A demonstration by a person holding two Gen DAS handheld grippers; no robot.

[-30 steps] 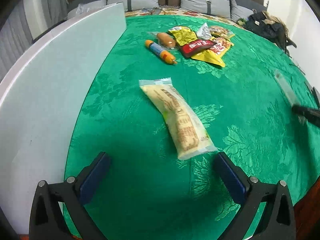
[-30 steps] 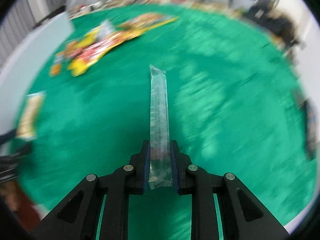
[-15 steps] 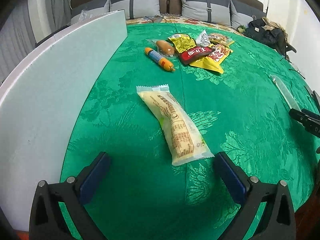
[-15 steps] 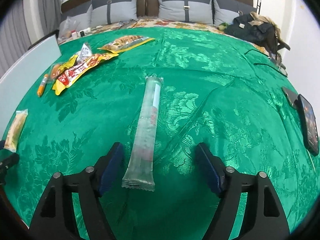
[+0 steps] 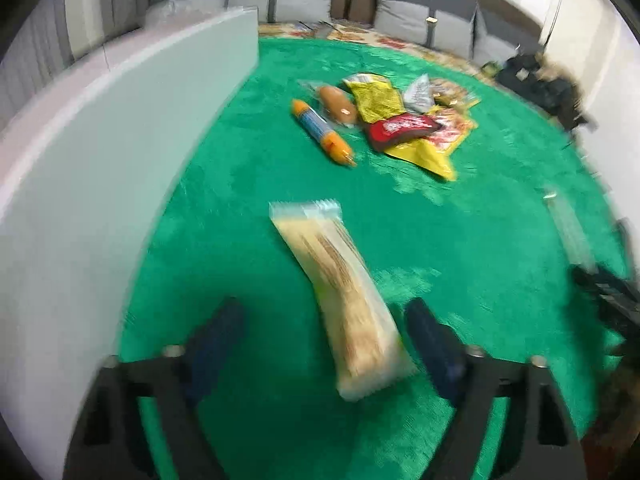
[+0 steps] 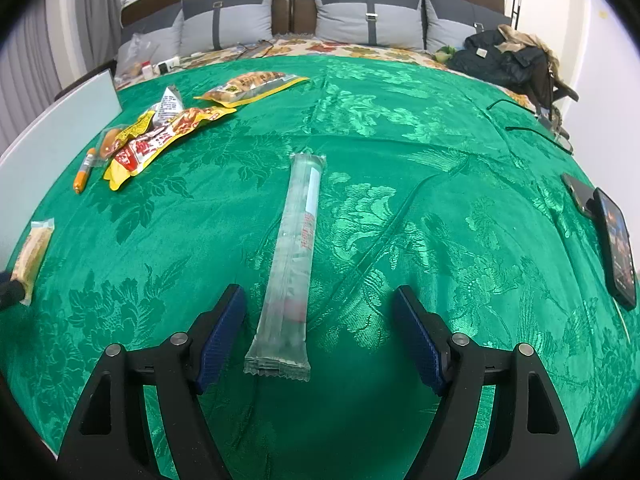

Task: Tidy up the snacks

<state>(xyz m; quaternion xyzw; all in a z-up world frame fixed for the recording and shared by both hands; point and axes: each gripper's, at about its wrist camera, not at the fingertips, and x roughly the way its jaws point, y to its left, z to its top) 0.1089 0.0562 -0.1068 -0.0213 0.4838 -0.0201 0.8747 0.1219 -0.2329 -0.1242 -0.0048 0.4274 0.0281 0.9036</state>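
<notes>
A long clear snack packet (image 6: 294, 258) lies on the green cloth (image 6: 400, 140), its near end between the open fingers of my right gripper (image 6: 318, 334), which holds nothing. A pale yellow snack packet (image 5: 340, 300) lies between the open fingers of my left gripper (image 5: 324, 340); the left wrist view is blurred. It also shows in the right wrist view (image 6: 34, 250). A pile of snack packets (image 5: 412, 128) with an orange tube (image 5: 322, 132) and a sausage (image 5: 338, 106) lies farther back. The pile also shows in the right wrist view (image 6: 160, 140).
A white board (image 5: 100, 152) stands along the left side. Another yellow packet (image 6: 252, 86) lies at the back. A phone (image 6: 614, 246) and a cable (image 6: 524, 128) lie at the right edge. Pillows (image 6: 368, 16) and a dark bag (image 6: 508, 56) are behind.
My right gripper opened and let the clear packet down onto the cloth, where it lies still. My left gripper has moved forward, so the yellow packet's near end sits between its fingers.
</notes>
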